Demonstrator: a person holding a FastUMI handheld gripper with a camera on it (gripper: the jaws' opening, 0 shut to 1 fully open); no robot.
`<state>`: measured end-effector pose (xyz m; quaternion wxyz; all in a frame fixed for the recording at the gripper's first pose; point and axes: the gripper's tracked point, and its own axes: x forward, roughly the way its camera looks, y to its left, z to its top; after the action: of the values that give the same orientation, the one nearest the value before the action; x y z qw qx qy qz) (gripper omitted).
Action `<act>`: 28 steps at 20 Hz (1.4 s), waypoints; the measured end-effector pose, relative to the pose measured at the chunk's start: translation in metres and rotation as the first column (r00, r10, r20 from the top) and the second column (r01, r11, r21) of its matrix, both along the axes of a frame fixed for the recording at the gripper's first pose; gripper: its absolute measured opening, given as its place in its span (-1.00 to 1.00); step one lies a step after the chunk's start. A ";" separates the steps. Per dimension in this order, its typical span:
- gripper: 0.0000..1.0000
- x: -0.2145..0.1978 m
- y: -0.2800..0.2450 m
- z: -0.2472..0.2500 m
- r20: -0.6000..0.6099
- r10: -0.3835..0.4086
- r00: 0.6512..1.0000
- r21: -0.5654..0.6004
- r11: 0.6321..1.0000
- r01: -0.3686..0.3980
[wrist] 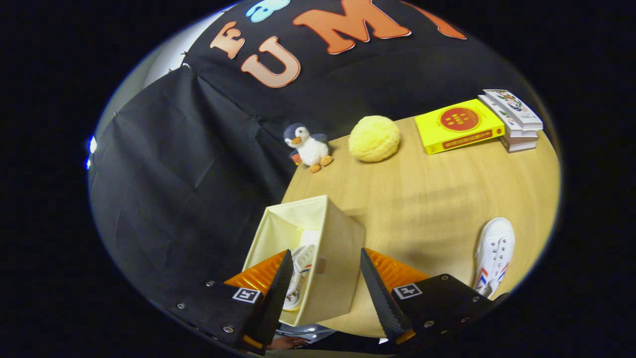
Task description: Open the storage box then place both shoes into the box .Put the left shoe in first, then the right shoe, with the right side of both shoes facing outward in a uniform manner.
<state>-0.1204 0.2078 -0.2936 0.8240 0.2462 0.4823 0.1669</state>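
The gripper (325,288) hangs above the near edge of the table, tilted so that the whole scene leans, and its two fingers (278,291) stand spread wide apart with nothing pinched between them. Straddled in the gap between them is the near wall of the storage box (330,258), a pale cream fabric cube that stands open at the top on the table's near left corner. Neither finger can be seen pressing on the box.

Inside the box, a white shoe (298,278) with red and blue stripes on its side lies against the near wall, partly hidden behind the left finger. The second white shoe (494,253), with the same stripes, lies on the bare tabletop well to the right of the box, beyond the right finger.

The table (427,199) is light wood. Along its far edge, well apart from the box, stand a small plush penguin (308,146), a round yellow fuzzy ball (373,138) just beside it to the right, a yellow book (459,125) lying flat, and a short stack of books (516,122) touching the yellow one. Black cloth (189,164) drapes behind and to the left of the table as the booth's wall.
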 end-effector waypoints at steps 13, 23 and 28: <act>0.45 -0.079 -0.190 -0.096 -0.074 -0.121 0.990 -0.420 0.904 0.079; 0.11 -0.132 -0.212 -0.141 -0.182 -0.006 0.983 -0.547 0.832 -0.096; -0.15 -0.133 -0.218 -0.152 -0.188 0.014 0.982 -0.596 0.793 -0.125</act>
<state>-0.2538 -0.0100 -0.4452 0.8073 -0.0345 0.5890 0.0121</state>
